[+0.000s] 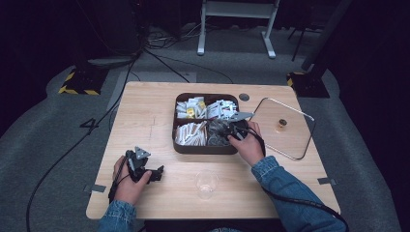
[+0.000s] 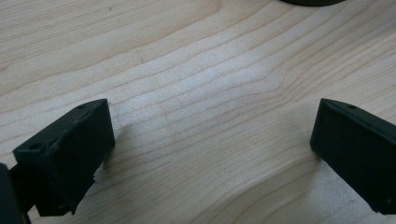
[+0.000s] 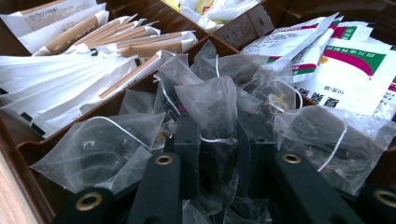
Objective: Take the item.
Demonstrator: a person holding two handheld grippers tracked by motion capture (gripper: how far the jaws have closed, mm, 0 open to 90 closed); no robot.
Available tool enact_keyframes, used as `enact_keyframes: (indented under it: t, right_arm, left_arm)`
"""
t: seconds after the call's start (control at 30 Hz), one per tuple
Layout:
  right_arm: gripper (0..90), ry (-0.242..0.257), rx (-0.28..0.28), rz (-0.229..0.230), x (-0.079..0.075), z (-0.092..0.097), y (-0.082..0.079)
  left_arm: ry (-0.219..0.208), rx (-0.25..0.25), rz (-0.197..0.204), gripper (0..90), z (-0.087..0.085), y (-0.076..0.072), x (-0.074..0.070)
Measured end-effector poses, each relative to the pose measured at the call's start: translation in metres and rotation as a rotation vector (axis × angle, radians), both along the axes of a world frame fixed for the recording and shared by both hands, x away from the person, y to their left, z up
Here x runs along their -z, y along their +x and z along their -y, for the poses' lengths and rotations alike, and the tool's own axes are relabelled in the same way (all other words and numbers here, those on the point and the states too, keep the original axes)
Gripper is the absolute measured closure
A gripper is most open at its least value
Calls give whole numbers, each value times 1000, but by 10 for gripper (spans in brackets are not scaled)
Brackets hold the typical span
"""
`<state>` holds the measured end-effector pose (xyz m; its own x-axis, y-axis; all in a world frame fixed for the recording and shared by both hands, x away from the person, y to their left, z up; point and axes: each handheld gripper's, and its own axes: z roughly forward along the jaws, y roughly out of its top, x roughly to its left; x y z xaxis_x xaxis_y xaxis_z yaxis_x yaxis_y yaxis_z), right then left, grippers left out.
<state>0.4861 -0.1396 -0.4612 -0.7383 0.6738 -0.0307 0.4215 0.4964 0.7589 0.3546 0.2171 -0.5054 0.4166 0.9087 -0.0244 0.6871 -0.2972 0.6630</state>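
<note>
A dark brown divided box (image 1: 203,151) sits at the middle of the wooden table. Its near right compartment holds several clear mesh tea bags (image 1: 217,135). My right gripper (image 1: 227,131) reaches down into that compartment. In the right gripper view its jaws (image 3: 217,126) are shut on one tea bag (image 3: 212,100), pinching it where a white string wraps it. My left gripper (image 1: 157,173) rests low over the table at the near left. In the left gripper view it (image 2: 212,126) stands wide open over bare wood, its fingers (image 2: 70,154) holding nothing.
White paper sachets (image 3: 56,79) fill the compartment beside the tea bags, and green-and-white packets (image 3: 345,70) lie behind. A clear glass cup (image 1: 206,183) stands near the front edge. The box's clear lid (image 1: 295,140) with a small knob lies to the right.
</note>
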Motion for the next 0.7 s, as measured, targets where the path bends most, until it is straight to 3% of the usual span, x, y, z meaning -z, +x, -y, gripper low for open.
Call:
enact_keyframes:
  t: [0.27,0.7]
  right_arm:
    - [749,33,-1,11,-6,5,-1]
    - [748,168,-8,48,-33,22,-12]
  left_arm:
    - [1,1,0,1,0,0,0]
    - [-1,0,-2,1,0,0,0]
